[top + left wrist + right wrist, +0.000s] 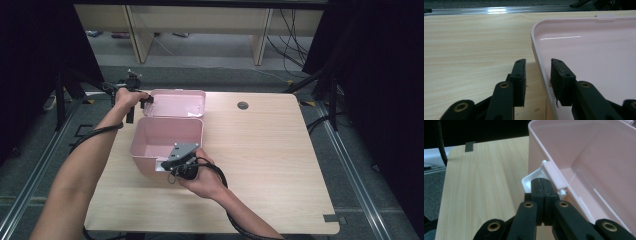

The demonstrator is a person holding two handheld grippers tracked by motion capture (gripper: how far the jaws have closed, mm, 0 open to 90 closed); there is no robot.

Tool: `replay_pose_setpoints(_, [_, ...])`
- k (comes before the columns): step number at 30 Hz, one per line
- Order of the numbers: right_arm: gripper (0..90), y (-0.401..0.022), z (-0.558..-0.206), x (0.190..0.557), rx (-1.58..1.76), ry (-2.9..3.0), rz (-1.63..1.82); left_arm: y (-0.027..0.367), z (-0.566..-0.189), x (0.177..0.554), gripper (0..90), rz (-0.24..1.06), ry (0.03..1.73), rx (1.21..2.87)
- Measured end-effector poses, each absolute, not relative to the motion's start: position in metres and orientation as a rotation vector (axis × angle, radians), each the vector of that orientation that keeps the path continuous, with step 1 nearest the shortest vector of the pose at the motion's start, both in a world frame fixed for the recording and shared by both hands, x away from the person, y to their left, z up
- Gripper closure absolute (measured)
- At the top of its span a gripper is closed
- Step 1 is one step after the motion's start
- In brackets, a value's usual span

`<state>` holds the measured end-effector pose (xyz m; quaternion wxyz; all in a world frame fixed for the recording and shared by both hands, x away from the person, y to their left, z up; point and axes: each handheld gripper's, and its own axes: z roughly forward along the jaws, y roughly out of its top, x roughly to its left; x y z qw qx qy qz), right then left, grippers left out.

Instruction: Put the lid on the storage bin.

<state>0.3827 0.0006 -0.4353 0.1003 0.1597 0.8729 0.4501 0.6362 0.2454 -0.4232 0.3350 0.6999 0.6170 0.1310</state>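
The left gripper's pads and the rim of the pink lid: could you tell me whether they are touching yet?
Apart. In the left gripper view the pads straddle the pink lid's rim, with bare table showing between each pad and the rim.

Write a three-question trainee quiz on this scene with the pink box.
1. True or false: the pink box stands open, its lid laid back flat on the table.
2. What lies between the left tongs' jaws? A) the lid's rim B) a cable C) nothing
3. Which part of the box are the right tongs up against?

Key
1. True.
2. A; one jaw is outside the rim, one inside, with gaps visible.
3. The white latch on the box's near wall; the jaws are together.
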Motion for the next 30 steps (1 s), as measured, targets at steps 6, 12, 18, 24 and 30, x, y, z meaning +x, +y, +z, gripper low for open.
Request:
replay_pose_setpoints(6, [90.0, 0.0, -0.434, 0.384, 0.462, 2.59, 1.322, 0.245, -0.421, 0.64, 73.3, 0.317, 1.611, 1.856])
replay_pose_setpoints(12, [90.0, 0.001, -0.435, 0.383, 0.469, 2.585, 1.326, 0.244, -0.417, 0.642, 80.6, 0.304, 1.644, 1.865])
replay_pose_setpoints(18, [90.0, 0.0, -0.434, 0.384, 0.459, 2.593, 1.319, 0.243, -0.414, 0.644, 82.6, 0.32, 1.647, 1.901])
replay_pose_setpoints(24, [90.0, 0.0, -0.434, 0.384, 0.461, 2.593, 1.321, 0.241, -0.409, 0.643, 84.6, 0.325, 1.678, 1.884])
replay_pose_setpoints(30, [90.0, 0.0, -0.435, 0.384, 0.483, 2.59, 1.342, 0.24, -0.403, 0.64, 85.6, 0.342, 1.686, 1.883])
